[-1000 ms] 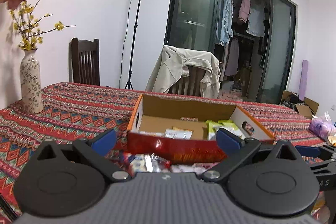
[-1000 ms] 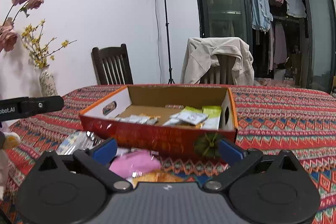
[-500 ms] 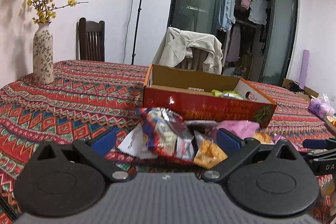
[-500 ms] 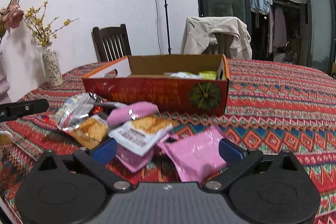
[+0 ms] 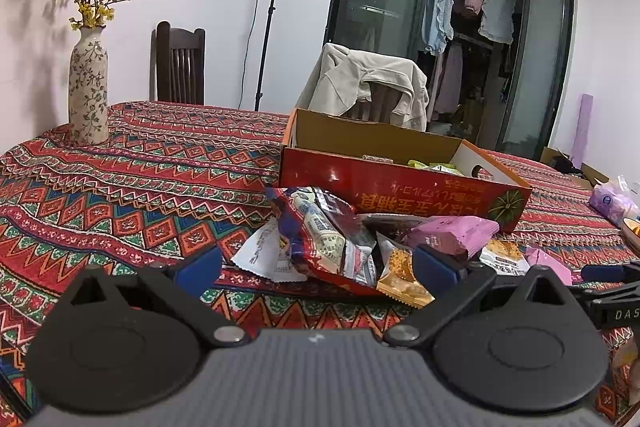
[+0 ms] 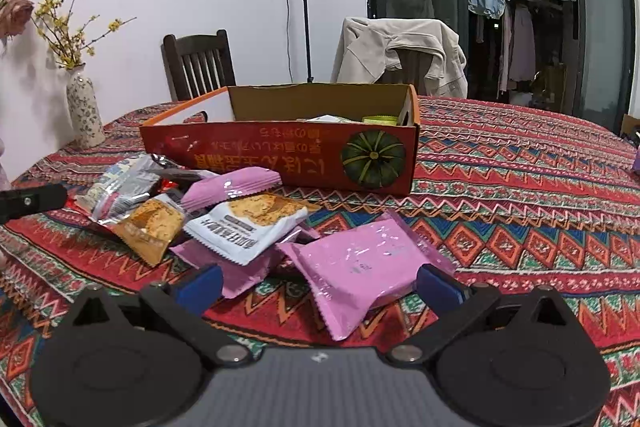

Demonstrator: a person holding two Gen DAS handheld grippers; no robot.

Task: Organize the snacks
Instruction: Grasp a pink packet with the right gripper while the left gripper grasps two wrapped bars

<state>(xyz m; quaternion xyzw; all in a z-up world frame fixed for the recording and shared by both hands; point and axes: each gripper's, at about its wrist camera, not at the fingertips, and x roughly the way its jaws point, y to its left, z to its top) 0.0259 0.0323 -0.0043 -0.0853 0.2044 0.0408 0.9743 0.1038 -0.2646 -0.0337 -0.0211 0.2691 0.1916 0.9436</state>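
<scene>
A red cardboard box (image 5: 400,183) (image 6: 288,157) stands open on the patterned tablecloth with a few snack packs inside. In front of it lies a loose pile of snacks. My left gripper (image 5: 316,269) is open, low over the table, facing a red and blue pack (image 5: 324,235) and an orange pack (image 5: 402,277). My right gripper (image 6: 318,283) is open too, with a pink pack (image 6: 356,263) lying between its fingers. A white pack with a biscuit picture (image 6: 248,223) and another pink pack (image 6: 232,185) sit just beyond.
A flowered vase (image 5: 88,83) (image 6: 84,111) stands at the table's left edge. Two chairs (image 5: 180,63) (image 6: 400,55) wait behind the far side, one draped with a jacket. A purple bag (image 5: 612,197) lies at the right. The other gripper's tip (image 6: 32,201) shows at left.
Both grippers have dropped lower and pulled back toward the near edge. The box now sits farther off and the snack pile fills the space in front of the fingers.
</scene>
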